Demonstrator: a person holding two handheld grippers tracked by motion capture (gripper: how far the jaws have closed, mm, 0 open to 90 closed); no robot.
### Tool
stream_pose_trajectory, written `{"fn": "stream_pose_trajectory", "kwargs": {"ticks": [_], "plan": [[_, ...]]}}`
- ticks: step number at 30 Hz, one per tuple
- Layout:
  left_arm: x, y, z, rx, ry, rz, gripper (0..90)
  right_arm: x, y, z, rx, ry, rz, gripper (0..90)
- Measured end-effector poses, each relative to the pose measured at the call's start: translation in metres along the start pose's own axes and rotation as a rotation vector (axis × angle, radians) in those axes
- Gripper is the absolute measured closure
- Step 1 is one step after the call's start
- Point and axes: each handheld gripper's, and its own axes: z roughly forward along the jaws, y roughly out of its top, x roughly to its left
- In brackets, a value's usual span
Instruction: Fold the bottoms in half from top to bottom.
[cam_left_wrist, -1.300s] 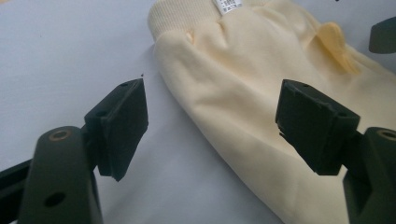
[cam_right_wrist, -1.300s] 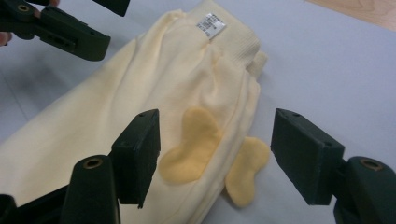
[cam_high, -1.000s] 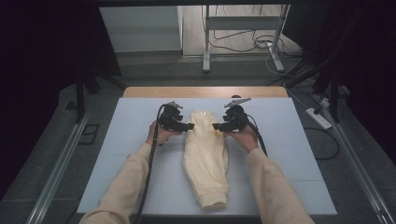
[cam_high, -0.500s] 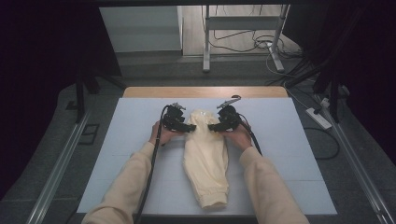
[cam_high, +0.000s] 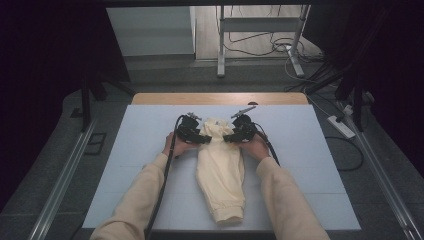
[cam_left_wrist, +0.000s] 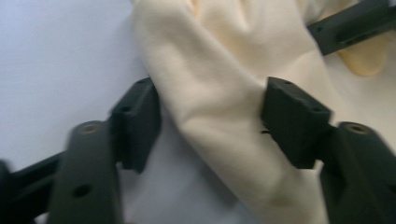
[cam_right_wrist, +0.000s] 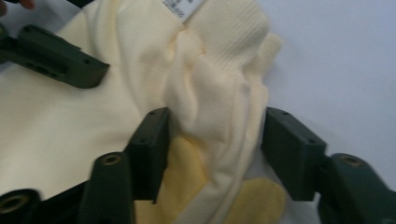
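A cream garment (cam_high: 221, 170) lies lengthwise on the pale blue surface (cam_high: 310, 165), its ribbed hem end toward the person and its bunched collar end away from them. All places below are given from this garment.

The left gripper (cam_high: 204, 139) sits at the garment's far left corner, held by the left hand (cam_high: 175, 146). In the left gripper view its jaws have just been closing and now stand either side of a thick fold of the cream fabric (cam_left_wrist: 224, 102); both pads touch the cloth, one on each flank, so the gripper is pinching that fold.

The right gripper (cam_high: 228, 138) sits at the garment's far right corner, held by the right hand (cam_high: 256, 147). Its jaws have also just been closing. In the right gripper view they bracket a crumpled ridge of fabric just below the ribbed collar (cam_right_wrist: 229, 37). The left pad presses on the cloth; the other pad stands just beside the fold's edge, and whether it touches is hard to tell, though the fabric is gathered between them.

A white label (cam_right_wrist: 180, 7) shows at the collar. A deeper yellow inner lining (cam_right_wrist: 187, 177) is visible beneath the lifted fold. Both sleeves (cam_high: 135, 200) of the person are cream as well.
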Motion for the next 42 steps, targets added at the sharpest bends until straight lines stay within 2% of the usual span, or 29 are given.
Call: {"fn": "stream_pose_trajectory", "kwargs": {"ticks": [1,5,7,9,13,19,23,33,42], "plan": [[-0.001,0.000,0.000,0.001,0.003,0.004,47.1,0.001,0.000,0.000,0.003,0.013,-0.003,53.3],[-0.001,-0.001,-0.001,0.004,-0.013,-0.001,62.5,0.001,0.000,-0.001,0.004,0.058,0.004,65.7],[-0.001,-0.002,0.000,0.000,-0.041,-0.010,71.3,0.001,-0.001,-0.001,-0.002,0.070,0.010,69.2],[-0.001,-0.003,-0.001,-0.003,-0.044,-0.003,75.0,0.001,-0.002,-0.002,-0.007,0.075,0.006,71.7],[-0.002,-0.003,-0.002,-0.009,-0.047,-0.002,77.5,0.003,-0.001,-0.004,0.000,0.058,-0.028,73.4],[-0.003,-0.001,-0.007,-0.015,-0.048,0.013,78.4,0.005,0.000,-0.009,-0.008,0.060,-0.036,74.0],[-0.005,0.002,-0.013,-0.019,-0.041,0.037,78.7,0.006,0.003,-0.014,-0.009,0.058,-0.050,74.4],[-0.009,0.016,-0.032,-0.058,-0.041,0.073,79.1,0.007,0.012,-0.033,-0.059,0.044,-0.072,74.8],[-0.012,0.024,-0.041,-0.080,-0.030,0.079,79.3,0.010,0.022,-0.047,-0.080,0.017,-0.097,74.8]]}}
